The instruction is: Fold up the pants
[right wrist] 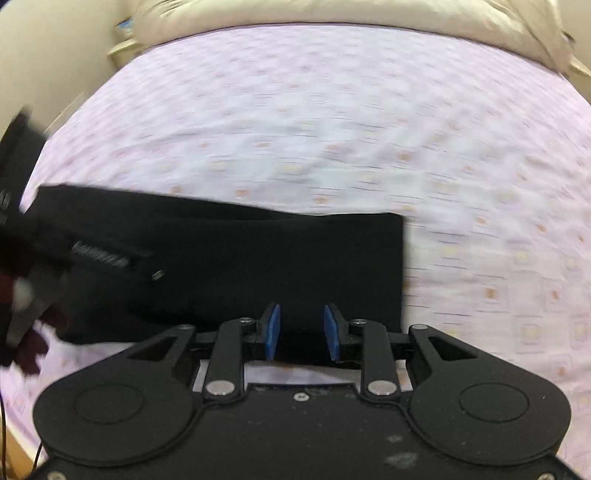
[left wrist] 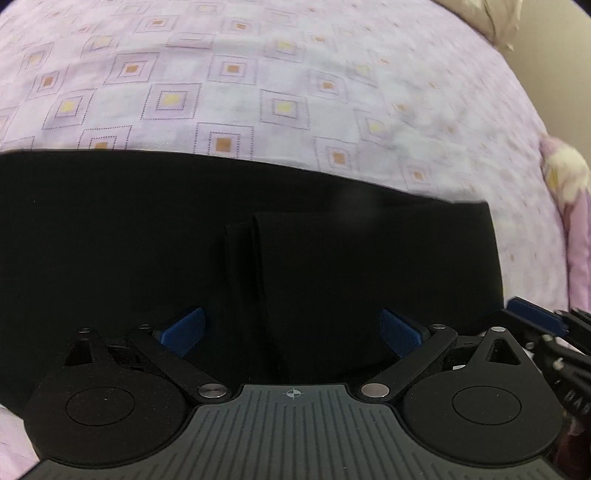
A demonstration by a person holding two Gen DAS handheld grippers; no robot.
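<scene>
Only from the right wrist: beige pillow (right wrist: 332,22) beyond pants (right wrist: 258,258).

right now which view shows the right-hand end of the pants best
The right wrist view: the black pants' squared end stands whole against the purple sheet, though blurred. The left wrist view shows that end near its edge, partly behind the right gripper.

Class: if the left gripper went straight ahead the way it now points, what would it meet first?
Most likely the black folded pants: the open left gripper points straight at that cloth, though depth is unclear.
</scene>
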